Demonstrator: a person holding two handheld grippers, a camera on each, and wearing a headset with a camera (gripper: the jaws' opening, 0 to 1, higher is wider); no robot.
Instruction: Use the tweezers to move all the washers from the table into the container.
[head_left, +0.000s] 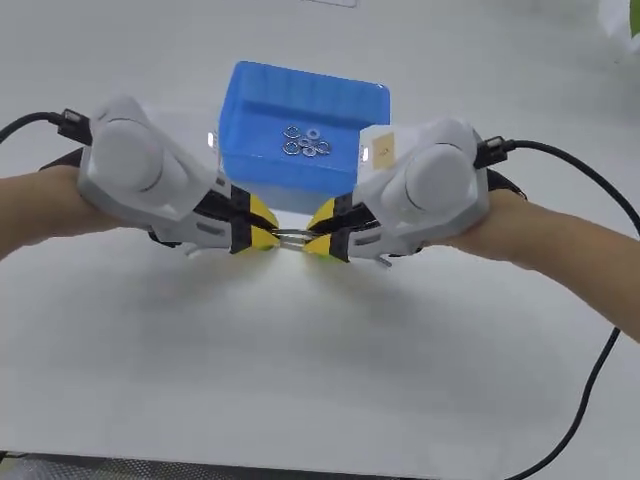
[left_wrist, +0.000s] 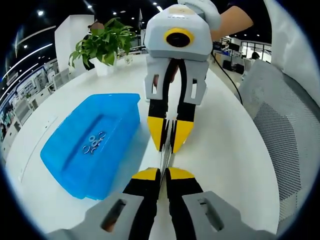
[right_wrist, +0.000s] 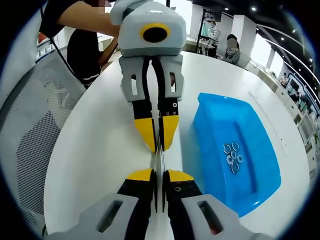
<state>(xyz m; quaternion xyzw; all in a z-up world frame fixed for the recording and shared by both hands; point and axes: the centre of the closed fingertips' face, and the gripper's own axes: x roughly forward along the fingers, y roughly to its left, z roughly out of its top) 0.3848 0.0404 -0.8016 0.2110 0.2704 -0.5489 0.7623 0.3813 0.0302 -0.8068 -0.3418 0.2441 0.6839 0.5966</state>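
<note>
Tweezers (head_left: 291, 237), squeezed narrow, sit clamped between our left gripper (head_left: 262, 232) and right gripper (head_left: 322, 238) just beside the container (head_left: 290, 175) of washers (head_left: 306, 142).

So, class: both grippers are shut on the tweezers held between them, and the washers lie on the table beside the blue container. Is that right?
Not quite. The washers lie inside the blue container, not on the table beside it, as the head view shows. The left gripper and right gripper are indeed shut on the tweezers between them.
</note>
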